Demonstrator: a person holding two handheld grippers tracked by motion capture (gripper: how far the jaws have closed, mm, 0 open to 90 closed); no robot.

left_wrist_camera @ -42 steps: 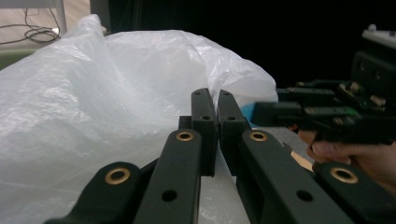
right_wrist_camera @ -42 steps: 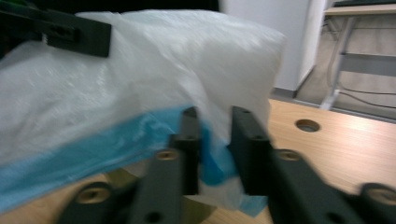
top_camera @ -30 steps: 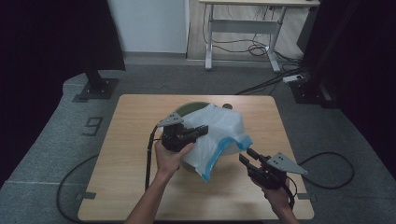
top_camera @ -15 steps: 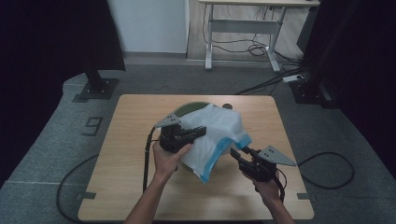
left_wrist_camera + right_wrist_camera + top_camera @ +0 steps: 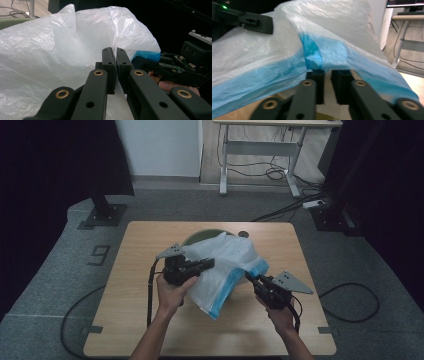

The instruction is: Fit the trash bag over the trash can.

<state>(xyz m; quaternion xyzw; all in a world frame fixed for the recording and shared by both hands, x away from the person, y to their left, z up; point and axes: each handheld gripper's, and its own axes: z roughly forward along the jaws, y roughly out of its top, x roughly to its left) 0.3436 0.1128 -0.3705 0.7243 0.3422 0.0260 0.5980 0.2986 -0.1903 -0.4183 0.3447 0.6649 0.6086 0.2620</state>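
Note:
A thin white plastic bag point(image 5: 225, 265) with a blue edge point(image 5: 327, 52) lies bunched over a green bowl point(image 5: 200, 236) on the wooden table point(image 5: 150, 320). My left gripper point(image 5: 212, 263) reaches in from the left and is shut on a fold of the white film point(image 5: 50, 50); its jaws meet on the film in the left gripper view point(image 5: 116, 56). My right gripper point(image 5: 248, 276) is at the bag's right side. Its jaws have just been closing, and the blue edge is pinched at their tips point(image 5: 327, 73).
A small dark round thing point(image 5: 243, 234) sits on the table behind the bowl. Beyond the table are grey carpet, a black stand base point(image 5: 105, 215), a desk frame point(image 5: 260, 150) and loose cables on the floor.
My right gripper has moved up and left to the bag's blue edge and its jaws have come together on it. The left gripper keeps its hold in the same place.

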